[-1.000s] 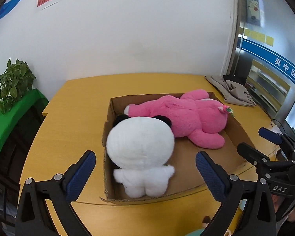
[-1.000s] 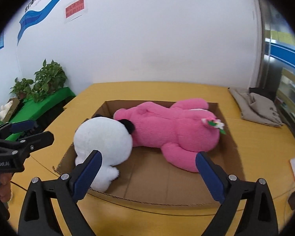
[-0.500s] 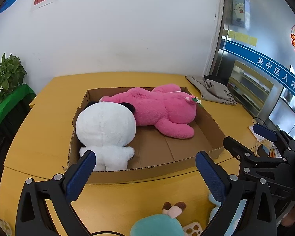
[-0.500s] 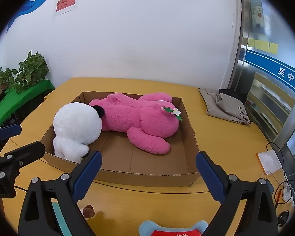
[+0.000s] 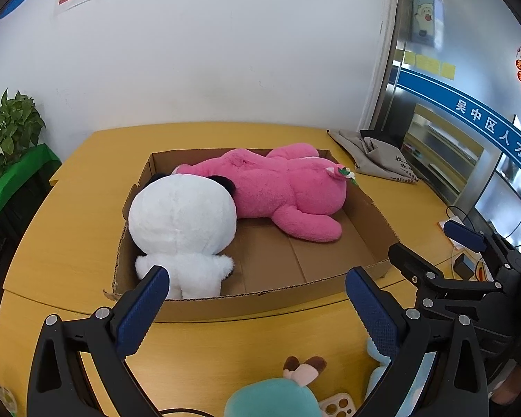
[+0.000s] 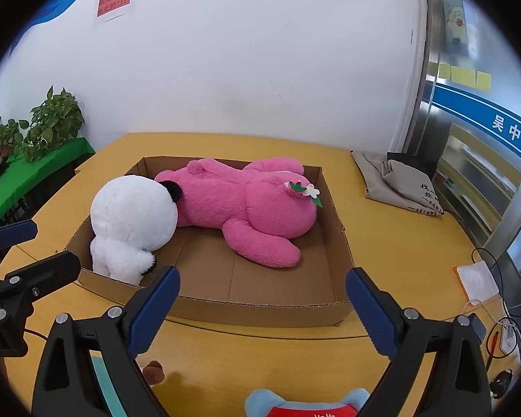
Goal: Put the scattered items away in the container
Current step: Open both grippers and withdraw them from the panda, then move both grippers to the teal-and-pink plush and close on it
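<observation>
Gaping wide on both grippers, empty jaws partly hide the teal plush and blue plush.

The cardboard box is plain brown. Inside it lie a bright pink plush with a small white-and-green flower, and a white plush with black ears. The table under the box is yellow-orange. In front of the box sit a teal toy and a light blue toy with a red patch. Both grippers are black with dark blue dimpled pads. Right of the box lies a grey cloth bag.
</observation>
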